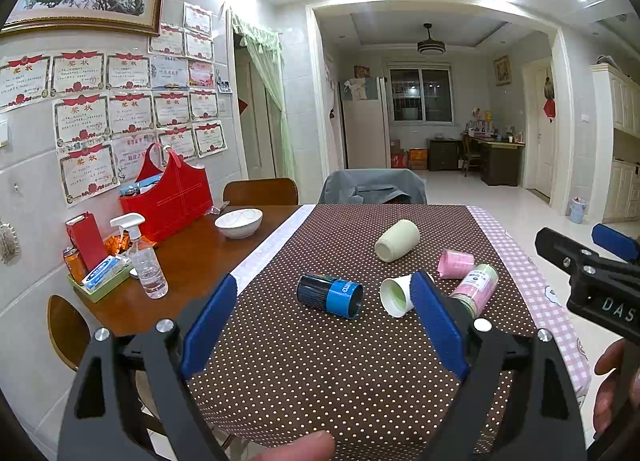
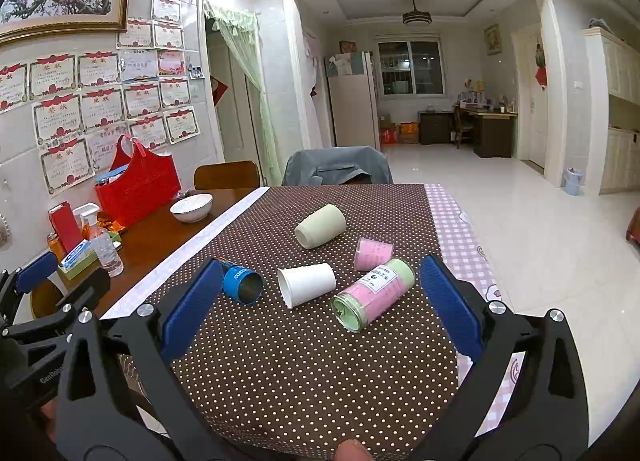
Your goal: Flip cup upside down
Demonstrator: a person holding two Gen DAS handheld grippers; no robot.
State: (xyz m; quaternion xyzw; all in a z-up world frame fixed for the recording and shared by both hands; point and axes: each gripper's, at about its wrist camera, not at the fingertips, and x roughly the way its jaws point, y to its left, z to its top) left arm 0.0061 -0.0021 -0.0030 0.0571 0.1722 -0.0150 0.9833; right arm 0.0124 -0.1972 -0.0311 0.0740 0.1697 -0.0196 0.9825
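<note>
Right wrist view: both grippers, left gripper (image 1: 322, 301) and right gripper (image 2: 322, 301), are hovering with fingers spread, gripping nothing. White paper cup (image 2: 307, 284) is lying sideways mid-desk (image 2: 304, 373); pinching its wall midway, then rotating, seems best.

Matt cloth, glossy wood

Dotted cloth (image 2: 304, 361) looks matt and woven; the worktop (image 2: 160, 237) is polished wood. White cup (image 2: 308, 284) is matt paper, blue can (image 2: 240, 283) shiny metal inside.
</note>
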